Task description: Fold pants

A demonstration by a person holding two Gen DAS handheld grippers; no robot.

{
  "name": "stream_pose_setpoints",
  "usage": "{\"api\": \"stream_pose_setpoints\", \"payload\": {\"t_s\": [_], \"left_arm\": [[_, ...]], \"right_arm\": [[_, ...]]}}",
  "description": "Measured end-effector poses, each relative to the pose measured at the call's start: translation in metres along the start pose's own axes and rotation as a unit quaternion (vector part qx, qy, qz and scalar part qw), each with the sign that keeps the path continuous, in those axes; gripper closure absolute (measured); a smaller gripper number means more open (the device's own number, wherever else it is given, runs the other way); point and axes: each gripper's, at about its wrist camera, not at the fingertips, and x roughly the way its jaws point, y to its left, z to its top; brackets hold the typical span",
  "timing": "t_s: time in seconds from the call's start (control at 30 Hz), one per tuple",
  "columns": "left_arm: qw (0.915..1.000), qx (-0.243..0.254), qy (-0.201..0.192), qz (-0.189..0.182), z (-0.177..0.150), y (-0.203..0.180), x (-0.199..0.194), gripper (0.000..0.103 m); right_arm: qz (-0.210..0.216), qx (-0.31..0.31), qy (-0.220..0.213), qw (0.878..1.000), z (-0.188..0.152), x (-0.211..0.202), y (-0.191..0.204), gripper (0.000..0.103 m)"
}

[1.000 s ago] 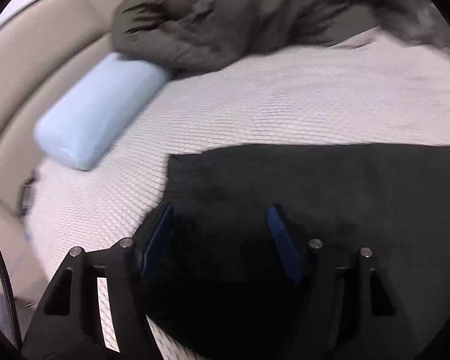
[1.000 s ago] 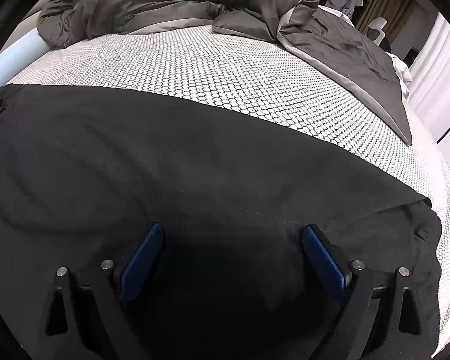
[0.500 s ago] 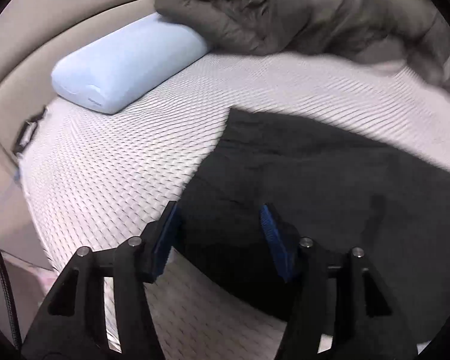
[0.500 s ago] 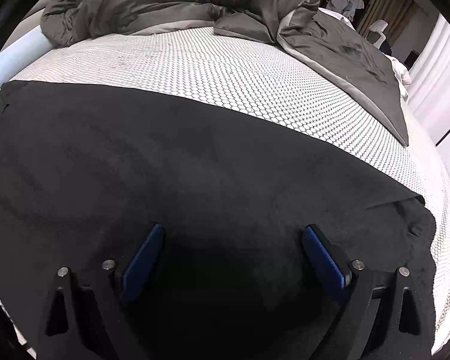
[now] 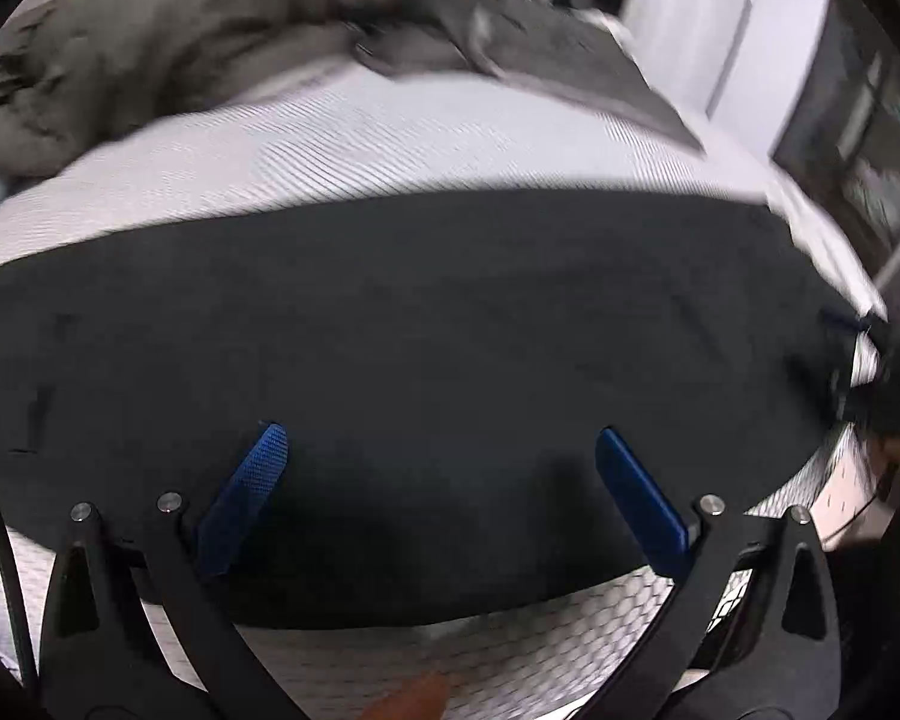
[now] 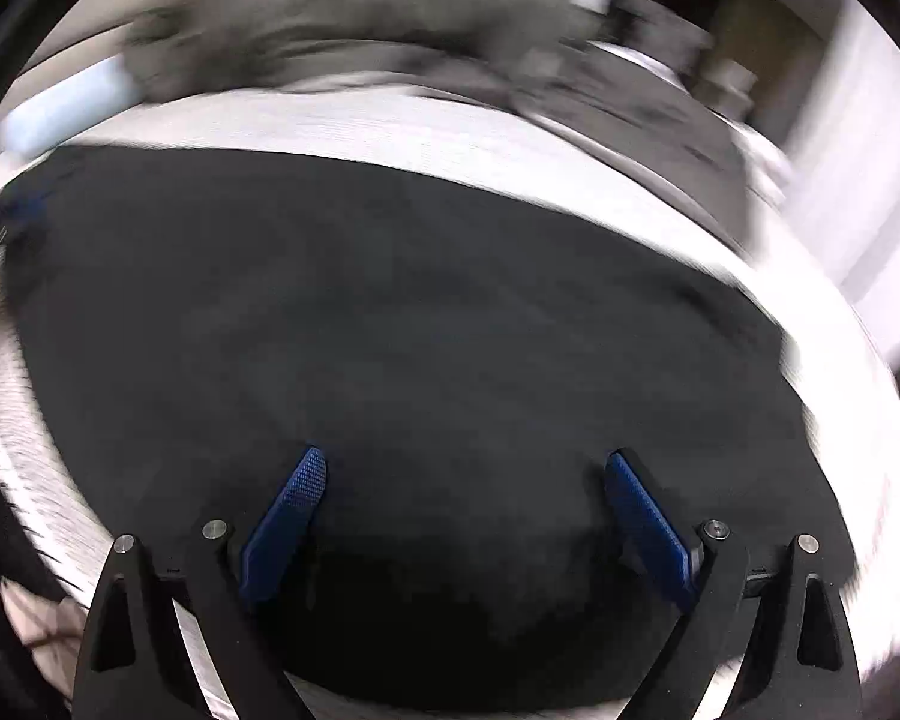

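Black pants (image 5: 450,312) lie flat in a long band across the white honeycomb mattress (image 5: 360,144). My left gripper (image 5: 438,432) hangs over their near half with its jaws opening wide. Its blue pads (image 5: 246,492) are apart from the cloth and nothing is pinched between them. In the blurred right wrist view the same pants (image 6: 390,330) fill the middle. My right gripper (image 6: 467,455) stands open above them, with only flat cloth under the gap between its jaws.
A crumpled grey duvet (image 5: 210,30) is heaped along the far side of the bed, with a pale blue pillow (image 6: 60,108) at the far left. The mattress edge (image 5: 510,648) runs just below the pants. A fingertip (image 5: 414,696) shows at the bottom.
The left wrist view has swung right, from the pants' left end and the pillow to their middle. The left jaws went from half closed around cloth to wide apart. The right view shifted and blurred.
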Motion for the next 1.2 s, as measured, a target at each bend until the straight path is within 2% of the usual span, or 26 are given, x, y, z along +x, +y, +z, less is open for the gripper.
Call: {"api": "stream_pose_setpoints", "payload": {"t_s": [0.03, 0.07, 0.13, 0.2, 0.27, 0.37, 0.4, 0.47, 0.53, 0.57, 0.63, 0.67, 0.7, 0.73, 0.77, 0.8, 0.83, 0.9, 1.0, 1.03, 1.07, 1.2], "left_arm": [[0.9998, 0.016, 0.010, 0.010, -0.004, -0.010, 0.006, 0.000], [0.9988, 0.036, 0.014, 0.030, -0.006, -0.021, 0.010, 0.000], [0.9985, 0.036, 0.010, 0.040, -0.010, -0.028, 0.016, 0.000], [0.9990, 0.017, 0.010, 0.041, -0.013, -0.031, 0.014, 0.000], [0.9990, 0.012, -0.014, 0.040, -0.013, -0.029, 0.003, 0.001], [0.9988, 0.013, -0.046, 0.000, -0.006, -0.039, -0.010, 0.001], [0.9986, 0.009, -0.051, -0.012, -0.006, -0.048, -0.013, 0.001], [0.9989, 0.021, -0.030, -0.028, -0.004, -0.070, 0.000, 0.001], [0.9978, 0.061, -0.007, -0.027, -0.003, -0.097, 0.017, 0.001], [0.9959, 0.088, -0.002, -0.016, -0.005, -0.111, 0.023, 0.001], [0.9928, 0.120, 0.003, 0.006, -0.009, -0.129, 0.030, 0.000], [0.9922, 0.124, 0.008, 0.012, -0.009, -0.131, 0.032, 0.000], [0.9931, 0.116, 0.014, 0.005, -0.007, -0.128, 0.031, 0.000], [0.9944, 0.103, 0.021, -0.004, -0.005, -0.123, 0.032, 0.000], [0.9956, 0.089, 0.025, -0.008, -0.001, -0.119, 0.033, 0.000], [0.9970, 0.074, 0.024, -0.006, 0.000, -0.113, 0.032, 0.000], [0.9975, 0.067, 0.021, -0.002, 0.001, -0.109, 0.033, 0.000], [0.9985, 0.052, 0.014, 0.004, 0.002, -0.099, 0.030, 0.000], [0.9993, 0.036, 0.005, 0.003, 0.000, -0.089, 0.024, 0.000], [0.9993, 0.036, 0.005, 0.002, -0.001, -0.088, 0.023, 0.000], [0.9993, 0.037, 0.005, 0.002, -0.002, -0.086, 0.022, 0.000], [0.9991, 0.043, 0.004, 0.005, -0.002, -0.083, 0.020, 0.000]], "right_arm": [[-0.044, 0.037, 0.009, 0.998, -0.014, 0.002, -0.028, 0.008], [-0.065, 0.057, 0.014, 0.996, -0.020, 0.003, -0.042, 0.008], [-0.134, 0.136, 0.021, 0.981, -0.037, 0.003, -0.089, 0.008], [-0.150, 0.188, 0.027, 0.970, -0.046, 0.001, -0.113, 0.008], [-0.143, 0.218, 0.025, 0.965, -0.050, -0.001, -0.123, 0.008], [-0.147, 0.219, -0.004, 0.964, -0.042, -0.015, -0.116, 0.008], [-0.133, 0.221, -0.022, 0.966, -0.037, -0.022, -0.111, 0.008], [-0.063, 0.217, -0.062, 0.972, -0.028, -0.034, -0.098, 0.008], [0.015, 0.196, -0.071, 0.978, -0.018, -0.033, -0.079, 0.008], [0.023, 0.170, -0.061, 0.983, -0.015, -0.030, -0.068, 0.008], [-0.030, 0.133, -0.045, 0.990, -0.015, -0.025, -0.057, 0.008], [-0.039, 0.140, -0.035, 0.989, -0.020, -0.023, -0.065, 0.008], [-0.020, 0.163, -0.030, 0.986, -0.027, -0.024, -0.076, 0.008], [0.004, 0.193, -0.026, 0.981, -0.035, -0.023, -0.090, 0.008], [0.021, 0.248, -0.020, 0.968, -0.051, -0.023, -0.115, 0.008], [0.023, 0.274, -0.018, 0.961, -0.058, -0.023, -0.126, 0.013], [0.058, 0.316, -0.030, 0.947, -0.073, -0.027, -0.146, 0.015], [0.090, 0.349, -0.054, 0.931, -0.086, -0.035, -0.160, 0.017], [-0.001, 0.373, -0.060, 0.926, -0.093, -0.052, -0.169, 0.015], [0.009, 0.398, -0.066, 0.915, -0.101, -0.055, -0.176, 0.015], [0.041, 0.420, -0.069, 0.904, -0.108, -0.053, -0.181, 0.015], [0.134, 0.468, -0.068, 0.871, -0.118, -0.029, -0.193, 0.015]]}}
